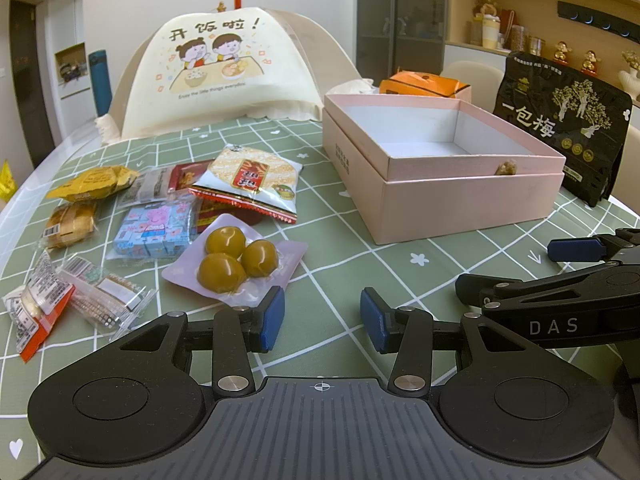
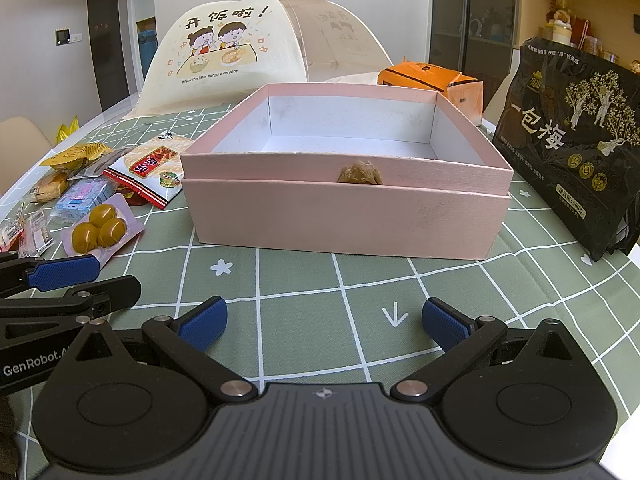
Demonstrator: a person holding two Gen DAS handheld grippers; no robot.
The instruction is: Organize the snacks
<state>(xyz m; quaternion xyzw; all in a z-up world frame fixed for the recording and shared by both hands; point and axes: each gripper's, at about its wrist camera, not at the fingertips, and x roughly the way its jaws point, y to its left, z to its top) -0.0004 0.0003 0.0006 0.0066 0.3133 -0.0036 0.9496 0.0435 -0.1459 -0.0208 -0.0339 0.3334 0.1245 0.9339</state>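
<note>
The left gripper [image 1: 322, 320] hangs released, nothing between its blue pads, just short of the pouch of three yellow-green plums [image 1: 236, 261], which lies on the worktop [image 1: 352, 280] left of the pink box [image 2: 344, 184]; the right gripper [image 2: 324, 320] is likewise released before that empty box; the pouch looks light, slick and crinkly, its fruit probably soft; pinch the flat sealed edge.

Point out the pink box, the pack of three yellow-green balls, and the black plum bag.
pink box [image 2: 344, 220], right wrist view, front wall.
pack of three yellow-green balls [image 1: 236, 258], left wrist view, middle of the balls.
black plum bag [image 2: 572, 140], right wrist view, printed front.
</note>
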